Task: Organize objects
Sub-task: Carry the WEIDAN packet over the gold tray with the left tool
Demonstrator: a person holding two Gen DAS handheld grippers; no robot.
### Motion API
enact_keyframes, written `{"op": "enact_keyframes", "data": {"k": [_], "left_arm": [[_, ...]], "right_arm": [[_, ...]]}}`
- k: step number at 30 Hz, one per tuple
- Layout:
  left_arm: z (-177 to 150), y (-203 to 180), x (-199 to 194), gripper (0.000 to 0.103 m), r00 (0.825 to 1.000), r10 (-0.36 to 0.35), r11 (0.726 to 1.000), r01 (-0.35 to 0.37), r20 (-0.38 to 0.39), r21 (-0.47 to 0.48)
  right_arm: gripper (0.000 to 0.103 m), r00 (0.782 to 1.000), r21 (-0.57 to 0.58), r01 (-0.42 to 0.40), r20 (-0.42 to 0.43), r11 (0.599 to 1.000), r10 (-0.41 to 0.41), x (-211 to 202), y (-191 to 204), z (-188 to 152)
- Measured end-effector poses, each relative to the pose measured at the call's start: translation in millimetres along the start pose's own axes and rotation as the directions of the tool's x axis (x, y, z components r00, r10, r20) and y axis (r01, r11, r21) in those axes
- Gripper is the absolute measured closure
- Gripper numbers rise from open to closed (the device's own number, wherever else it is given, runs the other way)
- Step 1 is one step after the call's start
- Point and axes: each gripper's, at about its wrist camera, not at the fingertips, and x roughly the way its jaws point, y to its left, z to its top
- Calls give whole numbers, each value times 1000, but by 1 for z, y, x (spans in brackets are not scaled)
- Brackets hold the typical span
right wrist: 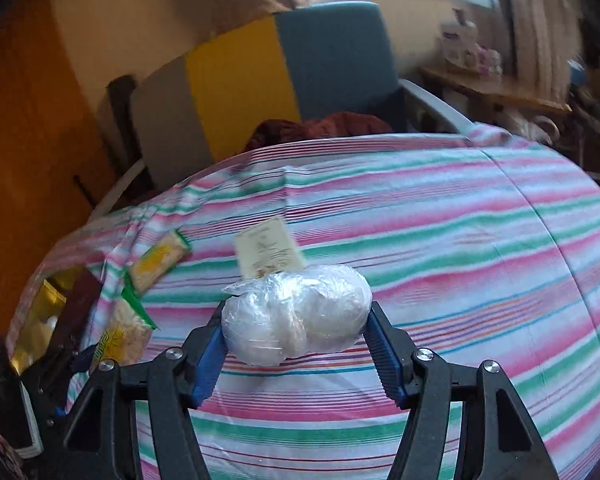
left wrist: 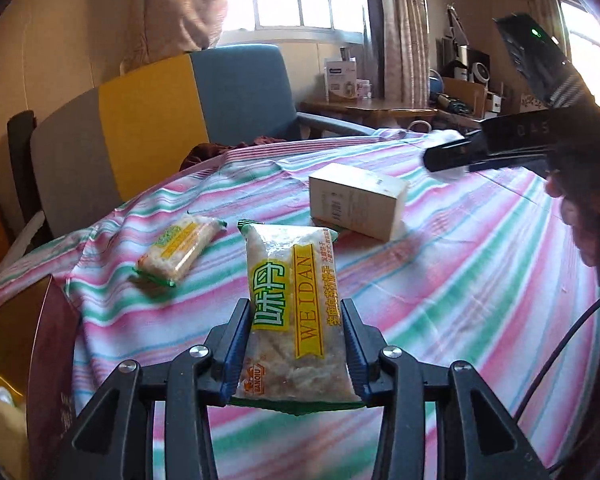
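Left gripper [left wrist: 296, 344] grasping snack packet [left wrist: 292, 320], right gripper [right wrist: 296, 332] grasping blurred plastic-wrapped bundle [right wrist: 296, 320]

Striped tablecloth [left wrist: 460, 280] bears a snack packet [left wrist: 178, 250] and, seemingly, a box [left wrist: 356, 204].

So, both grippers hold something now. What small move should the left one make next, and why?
Probably carry the snack packet toward the open box at the table's left edge. The left gripper is shut on the packet and has it off the striped cloth, and the box lies close beside it. A second packet and a white carton lie on the cloth.
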Motion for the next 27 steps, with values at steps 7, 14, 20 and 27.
{"op": "enact_keyframes", "data": {"k": [7, 14, 20, 27], "left_arm": [[-12, 6, -17, 60, 1000, 5, 1000, -5, 9, -29], [-13, 23, -52, 60, 999, -26, 995, 30, 43, -95], [-12, 66, -87, 60, 998, -8, 981, 21, 69, -192], [-24, 142, -108, 60, 999, 41, 931, -28, 28, -364]], "right_arm": [[38, 997, -166, -44, -62, 985, 34, 15, 38, -16], [38, 993, -198, -13, -119, 980, -11, 33, 36, -26], [38, 992, -227, -22, -129, 974, -8, 35, 42, -31], [38, 990, -225, -18, -139, 974, -14, 38, 44, -33]]}}
